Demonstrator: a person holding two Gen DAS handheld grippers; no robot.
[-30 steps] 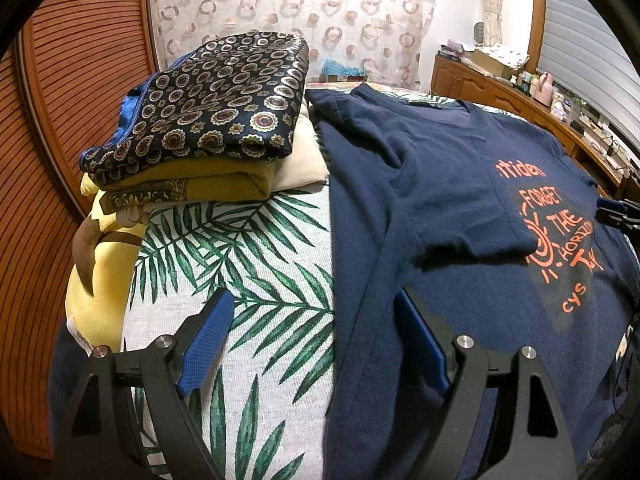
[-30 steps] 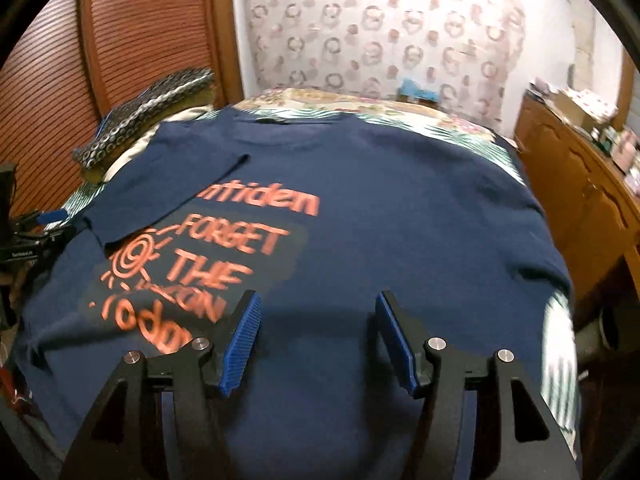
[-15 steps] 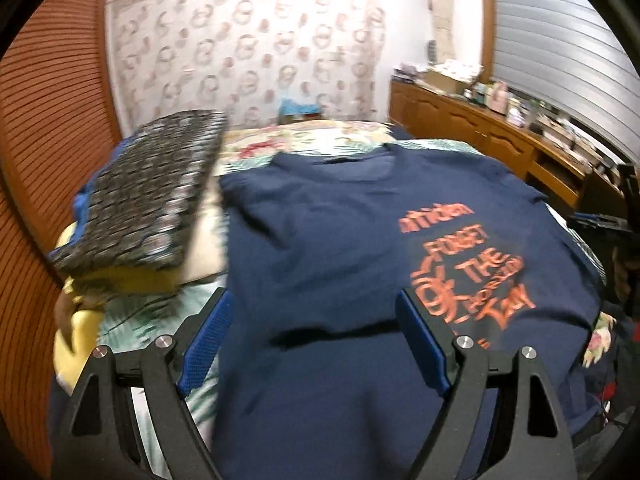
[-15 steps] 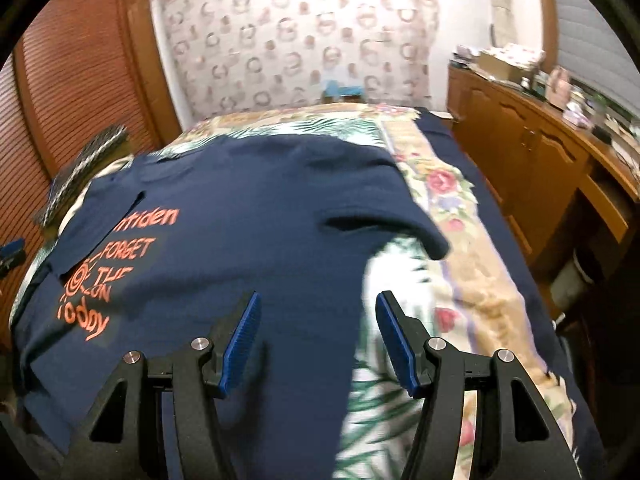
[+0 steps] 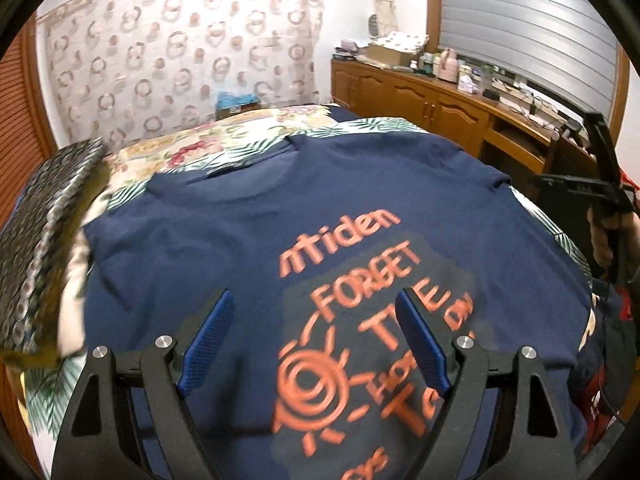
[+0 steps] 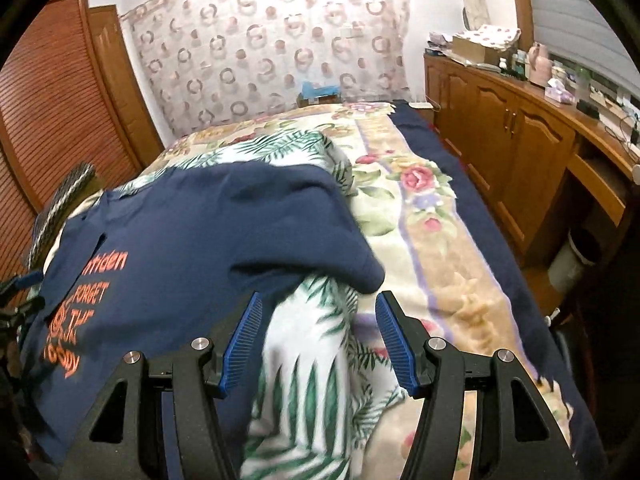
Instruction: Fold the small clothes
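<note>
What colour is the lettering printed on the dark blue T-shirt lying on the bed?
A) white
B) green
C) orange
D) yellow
C: the words and the sun design on the navy T-shirt are printed in orange, as seen in the lettering in the left wrist view.

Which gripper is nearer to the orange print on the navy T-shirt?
Left. The left gripper hovers open right over the orange print; the right gripper is open beside the T-shirt's far sleeve.
</note>
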